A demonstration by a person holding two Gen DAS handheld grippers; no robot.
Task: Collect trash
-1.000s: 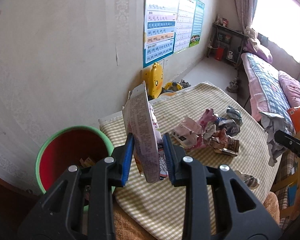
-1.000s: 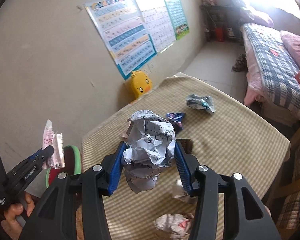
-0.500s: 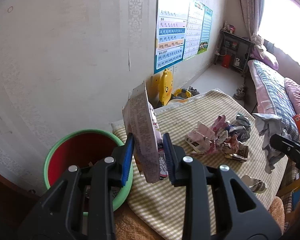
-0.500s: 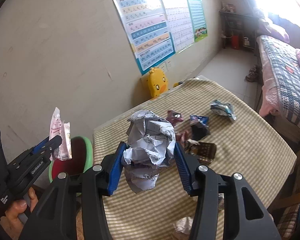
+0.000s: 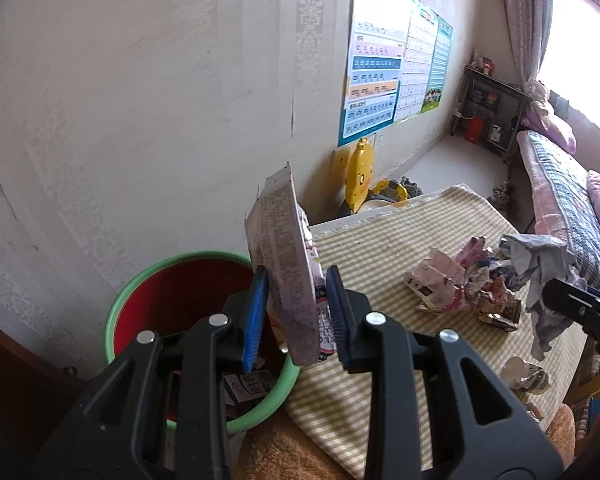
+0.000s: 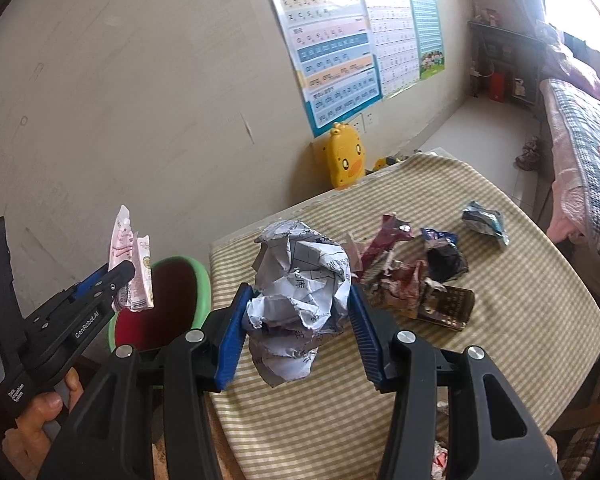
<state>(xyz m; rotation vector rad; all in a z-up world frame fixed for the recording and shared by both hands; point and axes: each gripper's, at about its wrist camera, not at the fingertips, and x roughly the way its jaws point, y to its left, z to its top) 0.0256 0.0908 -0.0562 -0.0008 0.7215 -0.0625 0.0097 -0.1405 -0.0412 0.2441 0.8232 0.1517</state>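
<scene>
Meanwhile left jaws pinch a flattened carton (image 5: 290, 264) above the bin (image 5: 140, 304); right jaws clamp crumpled paper (image 6: 300, 292).

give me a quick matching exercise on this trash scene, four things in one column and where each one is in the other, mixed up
Things:
1. flattened pink carton
2. crumpled paper ball
3. green bin
4. yellow duck toy

Places:
a. against the wall under the posters
b. in the right gripper
c. beside the table's edge, on the floor
d. in the left gripper

Pairs: 1-d, 2-b, 3-c, 4-a
</scene>
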